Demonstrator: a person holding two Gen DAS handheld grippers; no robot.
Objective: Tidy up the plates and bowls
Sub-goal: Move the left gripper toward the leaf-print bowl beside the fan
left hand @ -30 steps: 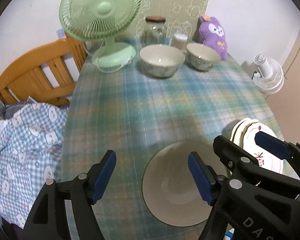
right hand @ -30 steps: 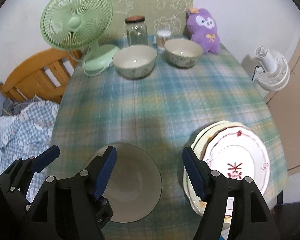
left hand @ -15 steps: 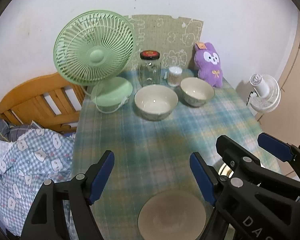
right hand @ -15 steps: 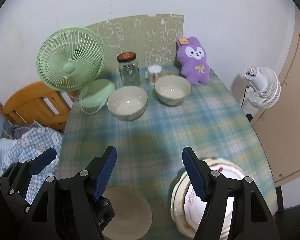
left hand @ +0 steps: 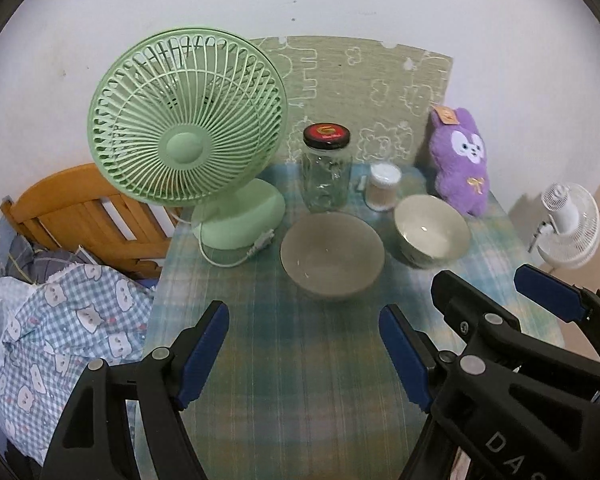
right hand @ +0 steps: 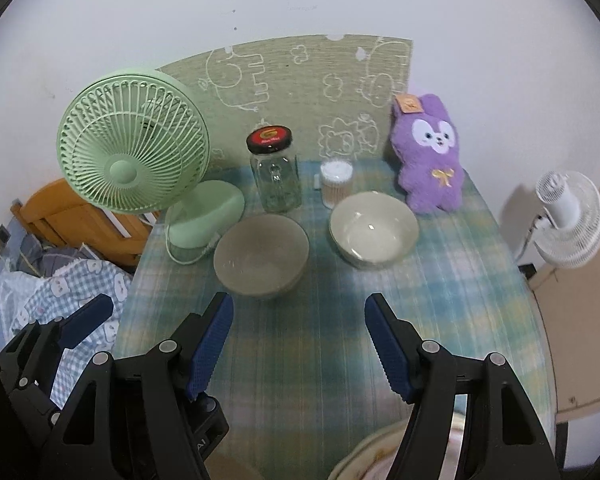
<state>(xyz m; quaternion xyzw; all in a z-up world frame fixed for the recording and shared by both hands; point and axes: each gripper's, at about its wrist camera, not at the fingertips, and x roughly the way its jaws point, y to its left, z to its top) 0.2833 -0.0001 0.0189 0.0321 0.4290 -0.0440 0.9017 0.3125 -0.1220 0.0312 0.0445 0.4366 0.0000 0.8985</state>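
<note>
Resting bowls: two round ceramic bowls sit side by side in the middle of both frames; the greyish, shaded bowl (left hand: 332, 255) (right hand: 261, 255) is on the left, the cream glossy bowl (left hand: 432, 230) (right hand: 374, 229) on the right, close but apart.
Plates: a stack of pale plates with a scalloped rim (right hand: 374, 454) shows only as a sliver at the bottom edge of the right wrist view, behind the right tool's finger.
Left hand-held gripper: the left hand-held gripper (left hand: 304, 350) is spread wide with nothing between its blue pads (left hand: 202, 350), low in the frame over bare cloth, short of the greyish bowl; its own tip shows at lower left of the right wrist view (right hand: 88, 318).
Right hand-held gripper: the right hand-held gripper (right hand: 298, 346) is likewise spread and empty, blue pads (right hand: 390, 350) apart; it also appears at lower right of the left wrist view (left hand: 500, 308).
Worktop: a worktop covered in blue-green plaid cloth (left hand: 300, 360) (right hand: 300, 360) carries everything.
Behind the bowls: a clear glass jar with a red and black lid (left hand: 327, 168) (right hand: 275, 168), a small clear tub of cotton swabs (left hand: 383, 186) (right hand: 336, 183), and a purple plush rabbit (left hand: 460, 160) (right hand: 430, 152) at upper right.
Left side: a mint-green desk fan (left hand: 188, 136) (right hand: 134, 152) stands beside the greyish bowl.
Far right: a white fan (left hand: 568, 228) (right hand: 570, 220) off the worktop.
</note>
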